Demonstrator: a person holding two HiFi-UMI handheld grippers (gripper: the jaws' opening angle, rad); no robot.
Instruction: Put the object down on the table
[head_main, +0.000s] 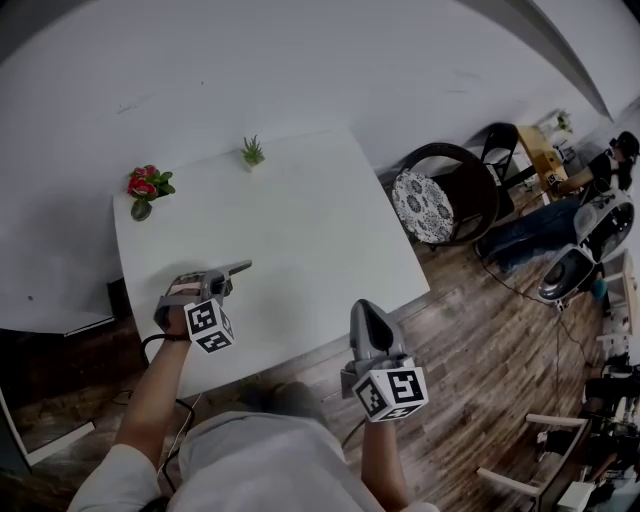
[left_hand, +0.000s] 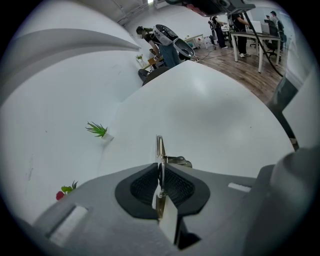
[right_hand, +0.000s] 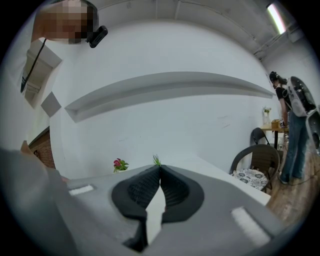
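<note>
- Because the metal object (left_hand: 159, 148) was thin, flat and shiny, it looked light, stiff and probably slippery. Being metal, it would likely have stood a short drop, though it might have clattered or skidded on a smooth top.
- What kind of thing it was could not be told. A narrow strip stood edge-on, with a small looped metal part just beside it on the right.
- The soundest hold seemed to be across its flat faces near the back end, and that was where it was gripped.
- The left gripper (left_hand: 160, 170) had its jaws almost together, with only the strip's thickness between them. The ribbed pads (left_hand: 145, 187) appeared to press on both faces, and the front end stuck out past the tips.
- The object was over the near left part of the white table (head_main: 300, 220), well apart from the green plant (head_main: 252, 151) and the red flowers (head_main: 146, 186) at the far edge. Whether it touched the top could not be told.
- The right gripper (right_hand: 159, 172) had its jaws closed tip to tip with nothing between them, near the table's front edge.
</note>
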